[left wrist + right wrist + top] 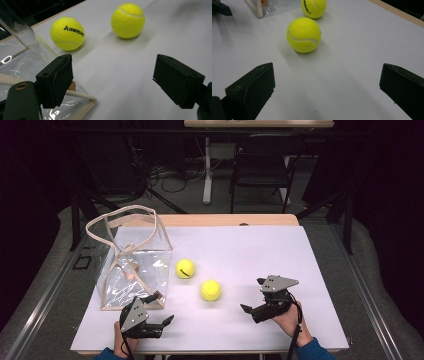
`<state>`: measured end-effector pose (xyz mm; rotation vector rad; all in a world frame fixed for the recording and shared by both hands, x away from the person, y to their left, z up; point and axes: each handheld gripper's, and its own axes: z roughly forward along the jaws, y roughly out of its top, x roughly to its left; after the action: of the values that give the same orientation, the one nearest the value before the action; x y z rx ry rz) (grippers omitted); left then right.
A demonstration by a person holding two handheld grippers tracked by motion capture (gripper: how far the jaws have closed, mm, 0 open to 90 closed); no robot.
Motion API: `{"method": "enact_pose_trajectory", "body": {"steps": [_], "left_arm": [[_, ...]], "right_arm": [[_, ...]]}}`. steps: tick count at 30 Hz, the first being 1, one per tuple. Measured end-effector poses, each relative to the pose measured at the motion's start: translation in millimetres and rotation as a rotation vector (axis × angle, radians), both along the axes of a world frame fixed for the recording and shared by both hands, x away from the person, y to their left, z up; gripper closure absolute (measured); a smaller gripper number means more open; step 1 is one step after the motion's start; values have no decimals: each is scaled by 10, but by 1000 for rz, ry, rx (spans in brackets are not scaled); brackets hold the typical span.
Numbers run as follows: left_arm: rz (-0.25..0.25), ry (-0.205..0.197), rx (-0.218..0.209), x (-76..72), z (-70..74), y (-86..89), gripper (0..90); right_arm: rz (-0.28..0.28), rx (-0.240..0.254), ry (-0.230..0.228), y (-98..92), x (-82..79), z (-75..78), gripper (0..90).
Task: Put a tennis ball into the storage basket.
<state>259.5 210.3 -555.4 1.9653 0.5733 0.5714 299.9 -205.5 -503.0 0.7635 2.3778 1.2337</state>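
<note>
While two tennis balls, round with no long axis, sit mid-counter, the nearer ball point(211, 290) lies right of the printed ball point(185, 268) | clear bag point(134, 265) stands upright near the left edge; open counter point(250, 250) beyond | left gripper point(161, 310) and right gripper point(254, 295) held low, jaws apart, empty.

two tennis balls point(185, 268) point(211, 290), one clear bag point(131, 265), two hand-held grippers point(159, 312) point(254, 295)

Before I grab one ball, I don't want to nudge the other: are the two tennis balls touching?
Apart. The high view shows white table between the ball near the bag and the other ball.
</note>
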Motion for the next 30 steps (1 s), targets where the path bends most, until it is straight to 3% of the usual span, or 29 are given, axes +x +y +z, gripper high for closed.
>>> {"method": "enact_pose_trajectory", "body": {"steps": [15,30], "left_arm": [[-2,4,-20,-8,1,14,161],[3,12,-16,-11,-3,10,161]], "right_arm": [[51,-55,21,350,160,38,0],[68,-79,42,488,251,87,0]]}}
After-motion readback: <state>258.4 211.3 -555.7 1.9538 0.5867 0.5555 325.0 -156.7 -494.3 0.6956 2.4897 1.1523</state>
